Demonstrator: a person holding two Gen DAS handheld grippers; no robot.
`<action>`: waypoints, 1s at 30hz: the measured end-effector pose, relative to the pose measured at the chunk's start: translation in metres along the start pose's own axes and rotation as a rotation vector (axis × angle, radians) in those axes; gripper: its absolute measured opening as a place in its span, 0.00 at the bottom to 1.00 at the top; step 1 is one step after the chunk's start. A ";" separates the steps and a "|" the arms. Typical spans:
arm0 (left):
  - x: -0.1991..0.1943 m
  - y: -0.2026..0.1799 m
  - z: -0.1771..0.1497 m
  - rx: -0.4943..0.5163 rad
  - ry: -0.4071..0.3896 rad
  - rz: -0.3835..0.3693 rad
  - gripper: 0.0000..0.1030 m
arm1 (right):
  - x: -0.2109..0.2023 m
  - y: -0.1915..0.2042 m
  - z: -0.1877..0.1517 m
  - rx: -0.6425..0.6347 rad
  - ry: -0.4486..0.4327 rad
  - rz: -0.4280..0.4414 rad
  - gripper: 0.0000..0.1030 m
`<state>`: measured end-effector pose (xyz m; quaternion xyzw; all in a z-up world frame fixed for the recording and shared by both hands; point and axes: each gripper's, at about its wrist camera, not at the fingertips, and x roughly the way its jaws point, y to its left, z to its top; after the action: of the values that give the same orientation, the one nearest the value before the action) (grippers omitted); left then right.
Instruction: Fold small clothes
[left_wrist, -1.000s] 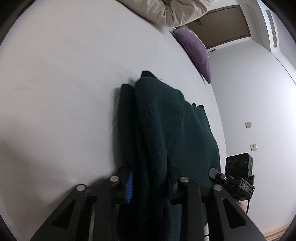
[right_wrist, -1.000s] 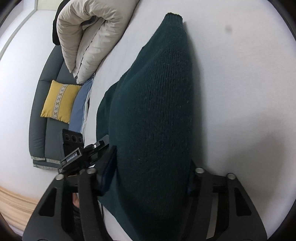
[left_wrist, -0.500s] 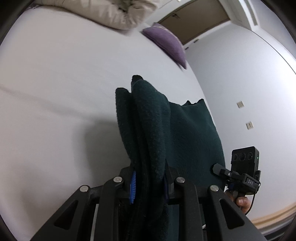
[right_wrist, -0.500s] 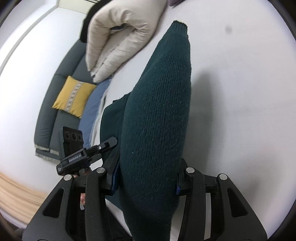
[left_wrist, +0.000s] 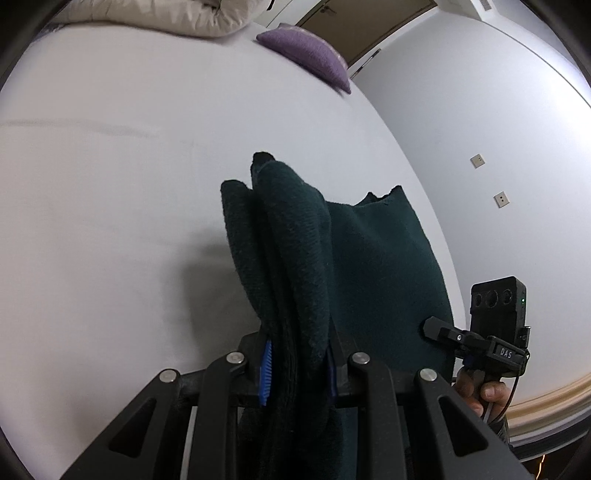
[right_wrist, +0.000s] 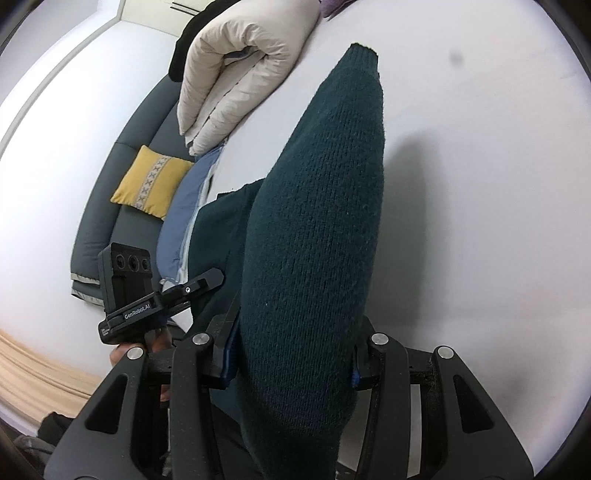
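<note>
left tool (left_wrist: 297, 363) | clamps sweater (left_wrist: 295, 236) | right tool (right_wrist: 291, 356) clamps too

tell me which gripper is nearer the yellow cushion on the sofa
Left. In the right wrist view the left gripper is on the sofa side of the green sweater, between the right gripper and the yellow cushion; the right gripper is farther over the bed.
</note>
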<state>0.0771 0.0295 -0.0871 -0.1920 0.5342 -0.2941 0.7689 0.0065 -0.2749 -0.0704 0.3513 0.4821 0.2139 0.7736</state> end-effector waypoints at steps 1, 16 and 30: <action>0.007 0.004 -0.003 -0.010 0.007 0.007 0.24 | -0.001 -0.007 -0.003 0.008 0.002 -0.002 0.40; 0.019 0.027 -0.028 -0.073 -0.025 0.064 0.37 | -0.006 -0.075 -0.030 0.117 -0.063 -0.028 0.48; -0.067 -0.080 -0.078 0.261 -0.431 0.403 0.81 | -0.109 -0.008 -0.065 -0.081 -0.359 -0.425 0.50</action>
<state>-0.0333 0.0147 -0.0183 -0.0402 0.3441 -0.1543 0.9253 -0.1003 -0.3314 -0.0301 0.2433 0.3910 0.0003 0.8877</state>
